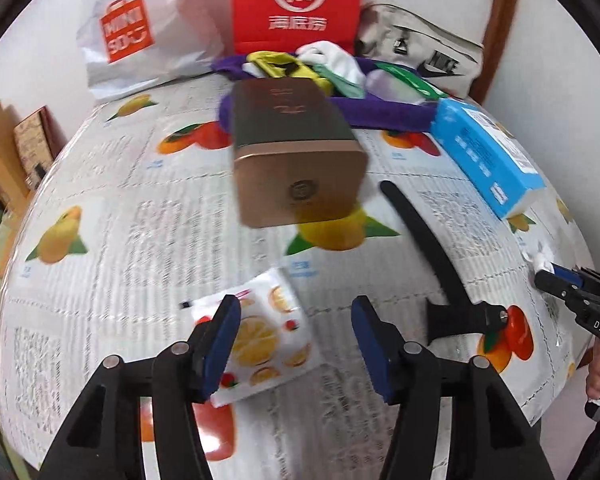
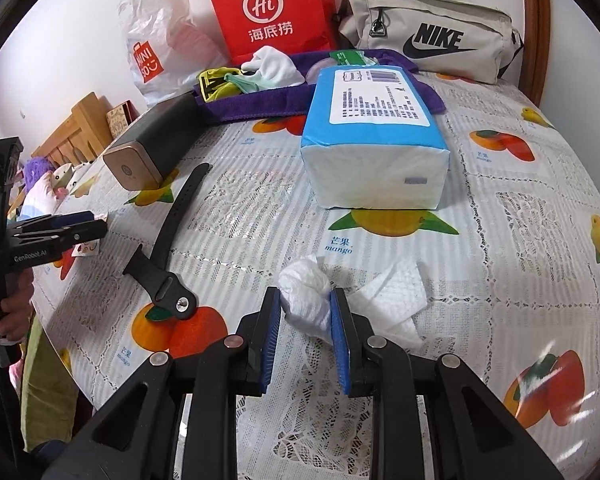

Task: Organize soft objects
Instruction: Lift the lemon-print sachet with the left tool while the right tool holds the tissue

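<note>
My right gripper (image 2: 306, 312) is shut on a crumpled white tissue (image 2: 304, 296) low over the table; its loose flat end (image 2: 392, 296) trails to the right on the cloth. My left gripper (image 1: 296, 320) is open just above a small wet-wipe packet printed with citrus slices (image 1: 268, 340), its left finger over the packet. A purple towel (image 2: 260, 104) at the back holds a white cloth (image 2: 276, 64), a yellow item (image 2: 216, 80) and a green item (image 2: 244, 80). In the left wrist view my right gripper (image 1: 548, 276) shows at the right edge.
A blue pack of tissues (image 2: 372, 136) lies mid-table. A dark box with a bronze end (image 1: 296, 152) lies nearby, beside a black watch strap (image 2: 168, 240). At the back stand a red paper bag (image 2: 272, 12), a white plastic bag (image 2: 160, 40) and a grey Nike pouch (image 2: 432, 32).
</note>
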{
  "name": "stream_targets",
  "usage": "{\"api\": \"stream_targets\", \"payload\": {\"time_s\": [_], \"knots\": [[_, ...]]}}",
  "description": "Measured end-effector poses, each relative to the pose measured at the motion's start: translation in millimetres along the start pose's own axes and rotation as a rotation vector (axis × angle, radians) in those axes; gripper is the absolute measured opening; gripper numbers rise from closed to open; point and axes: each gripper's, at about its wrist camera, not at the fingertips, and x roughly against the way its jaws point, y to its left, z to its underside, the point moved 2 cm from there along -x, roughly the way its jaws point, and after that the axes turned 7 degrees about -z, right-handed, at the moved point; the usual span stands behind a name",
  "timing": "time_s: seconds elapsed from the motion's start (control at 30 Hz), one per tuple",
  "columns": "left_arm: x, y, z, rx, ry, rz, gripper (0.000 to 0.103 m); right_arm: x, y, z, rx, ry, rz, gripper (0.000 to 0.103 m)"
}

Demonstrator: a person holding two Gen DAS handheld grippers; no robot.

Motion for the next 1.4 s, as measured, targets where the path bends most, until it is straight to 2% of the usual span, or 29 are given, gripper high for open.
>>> {"api": "stream_targets", "payload": {"time_s": [0.13, 0.23, 0.33, 0.43, 0.47, 0.53, 0.57, 0.6, 0.8, 0.97, 1.03, 1.07, 1.4], "knots": [[-6, 14, 7, 0.048, 0.027, -0.076, 0.064, -2, 1, 0, 0.003, 0.004, 0.000, 0.025], [-11, 16, 11, 0.066, 0.028, -0.081, 0.069, -3, 1, 0, 0.004, 0.003, -0.002, 0.026], [-15, 4, 13, 0.031, 0.026, -0.114, 0.079, -4, 2, 0, 0.008, 0.006, 0.000, 0.026], [-16, 4, 14, 0.046, 0.011, -0.114, 0.080, -4, 2, 0, 0.008, 0.005, -0.001, 0.026], [-15, 4, 14, 0.039, 0.002, -0.111, 0.077, -4, 2, 0, 0.007, 0.005, -0.002, 0.026], [-13, 2, 15, 0.027, -0.022, -0.103, 0.066, -4, 2, 0, 0.004, 0.004, -0.007, 0.026], [-11, 1, 15, 0.024, -0.033, -0.099, 0.054, -5, 2, -1, 0.003, 0.003, -0.007, 0.026], [-10, 0, 15, 0.019, -0.039, -0.094, 0.049, -5, 2, 0, 0.005, 0.003, -0.006, 0.025], [-8, -6, 15, 0.004, -0.060, -0.078, 0.029, -3, 1, 0, 0.006, -0.007, 0.000, 0.024], [-4, -5, 11, 0.016, -0.054, -0.060, 0.020, 7, -1, -1, 0.002, -0.024, 0.008, 0.024], [0, -3, 8, 0.039, -0.049, -0.031, 0.014, 14, -2, -3, 0.002, -0.035, 0.011, 0.024], [2, -2, 6, 0.043, -0.053, -0.027, 0.008, 18, -1, -5, 0.006, -0.042, 0.011, 0.024], [35, -8, -22, 0.038, -0.122, 0.020, 0.007, 47, 10, -33, 0.053, -0.110, -0.005, 0.024]]}}
